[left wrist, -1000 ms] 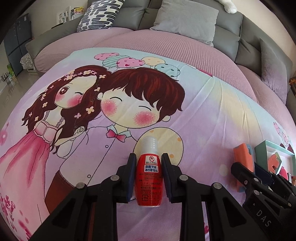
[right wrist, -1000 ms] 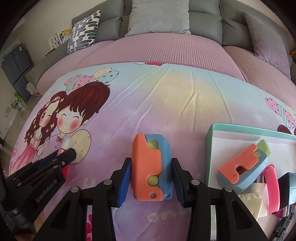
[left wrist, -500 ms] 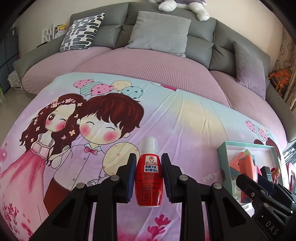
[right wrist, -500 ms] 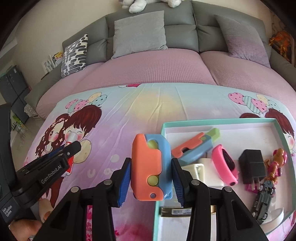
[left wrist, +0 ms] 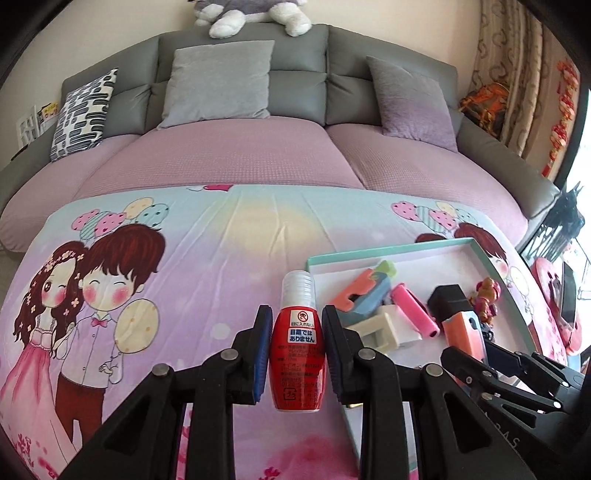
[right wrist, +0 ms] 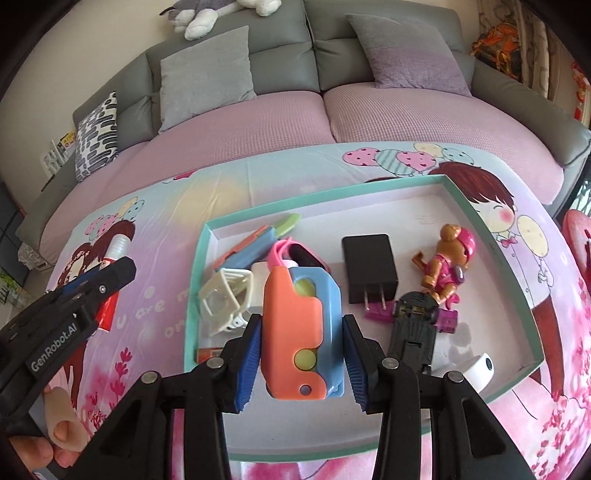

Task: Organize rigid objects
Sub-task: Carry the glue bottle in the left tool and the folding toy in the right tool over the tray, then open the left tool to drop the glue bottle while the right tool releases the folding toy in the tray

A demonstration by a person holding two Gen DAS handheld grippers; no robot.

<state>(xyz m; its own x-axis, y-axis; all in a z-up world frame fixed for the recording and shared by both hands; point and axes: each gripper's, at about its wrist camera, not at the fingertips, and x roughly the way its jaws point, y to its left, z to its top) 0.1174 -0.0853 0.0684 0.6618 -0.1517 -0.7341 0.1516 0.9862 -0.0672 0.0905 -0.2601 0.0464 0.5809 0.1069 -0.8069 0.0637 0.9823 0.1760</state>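
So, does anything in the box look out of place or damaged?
Nothing looks damaged or spilled. The things in the teal box lie loosely, and the black toy car lies upside down with its underside showing. It sits on a purple piece.

I see a grey sofa across the back with purple seat covers. A grey cushion, a lilac cushion and a black-and-white patterned pillow lean against it. A plush toy, maybe a cat, lies on top. Patterned curtains hang at the right. A cartoon-print sheet covers the foreground.
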